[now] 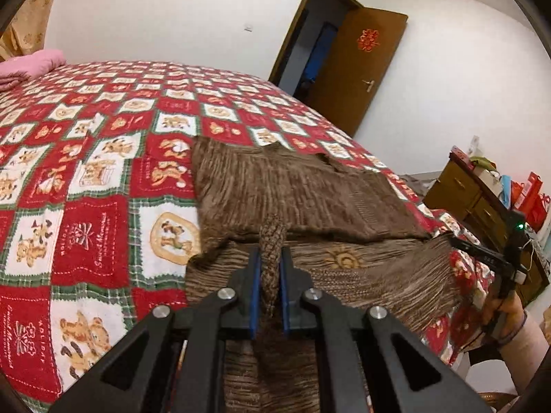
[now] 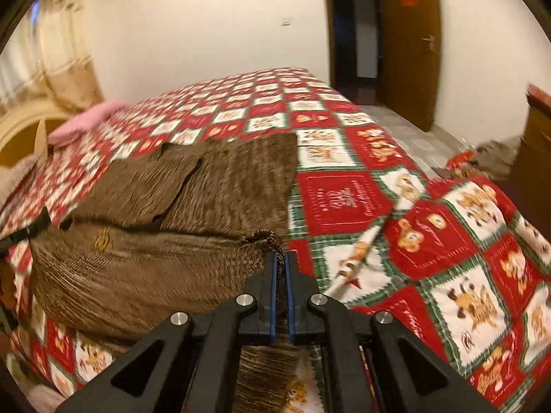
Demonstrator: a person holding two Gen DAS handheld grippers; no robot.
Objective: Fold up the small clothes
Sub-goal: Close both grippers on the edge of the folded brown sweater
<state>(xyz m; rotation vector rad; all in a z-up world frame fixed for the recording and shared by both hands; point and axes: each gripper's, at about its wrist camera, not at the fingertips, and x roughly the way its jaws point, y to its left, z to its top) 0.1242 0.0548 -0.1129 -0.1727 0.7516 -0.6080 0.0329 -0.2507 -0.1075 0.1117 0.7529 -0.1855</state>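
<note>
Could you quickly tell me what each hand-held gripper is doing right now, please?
Left hand-held gripper: shut on a bunched edge of the brown knitted garment.
Right hand-held gripper: shut on the garment's other near corner.

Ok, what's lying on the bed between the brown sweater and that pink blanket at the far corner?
Nothing: in the left wrist view only bare quilt separates the brown sweater from the pink blanket.
</note>
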